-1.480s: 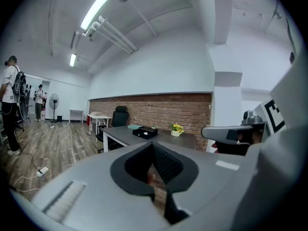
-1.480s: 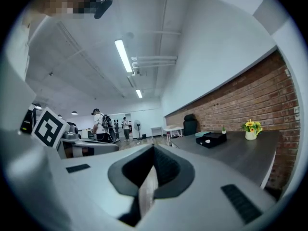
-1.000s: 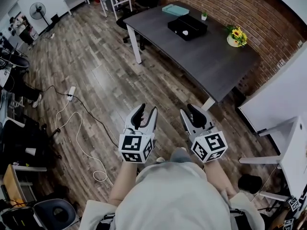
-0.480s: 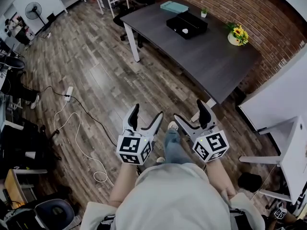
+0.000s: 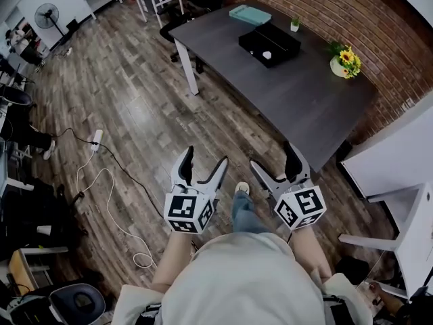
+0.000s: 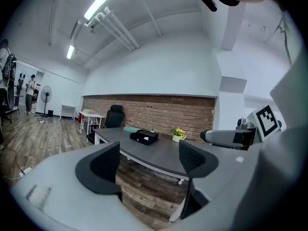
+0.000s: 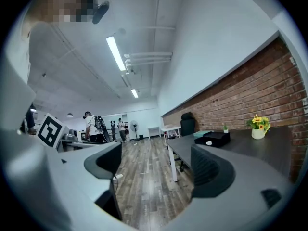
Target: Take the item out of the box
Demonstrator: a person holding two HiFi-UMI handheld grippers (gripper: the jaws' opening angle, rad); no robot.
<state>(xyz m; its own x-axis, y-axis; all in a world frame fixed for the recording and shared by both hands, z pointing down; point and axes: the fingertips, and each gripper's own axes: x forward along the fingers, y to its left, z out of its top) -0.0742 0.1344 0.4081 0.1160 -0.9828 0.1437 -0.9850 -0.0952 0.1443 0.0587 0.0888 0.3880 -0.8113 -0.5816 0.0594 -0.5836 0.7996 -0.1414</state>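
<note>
A black open box [image 5: 269,45] sits on the far part of the dark table [image 5: 298,100], with a small white item [image 5: 267,55] inside it. Both grippers are held low in front of me over the wooden floor, well short of the table. My left gripper [image 5: 205,160] is open and empty. My right gripper [image 5: 272,158] is empty too, its jaws opening wide. In the left gripper view the box [image 6: 144,136] shows far off above the spread jaws of the left gripper [image 6: 149,158]. The right gripper view has the box [image 7: 211,138] at the right, beyond the right gripper [image 7: 156,165].
On the table also lie a teal lid [image 5: 250,13], a tiny potted plant [image 5: 294,24] and a pot of yellow flowers [image 5: 346,63]. A black chair [image 5: 177,22] stands at its far end. A cable and power strip [image 5: 95,139] cross the floor at left. A white desk [image 5: 406,215] is at right.
Both grippers' jaws have spread from nearly shut to wide open. I have moved a little toward the table; a leg now shows between the grippers.
</note>
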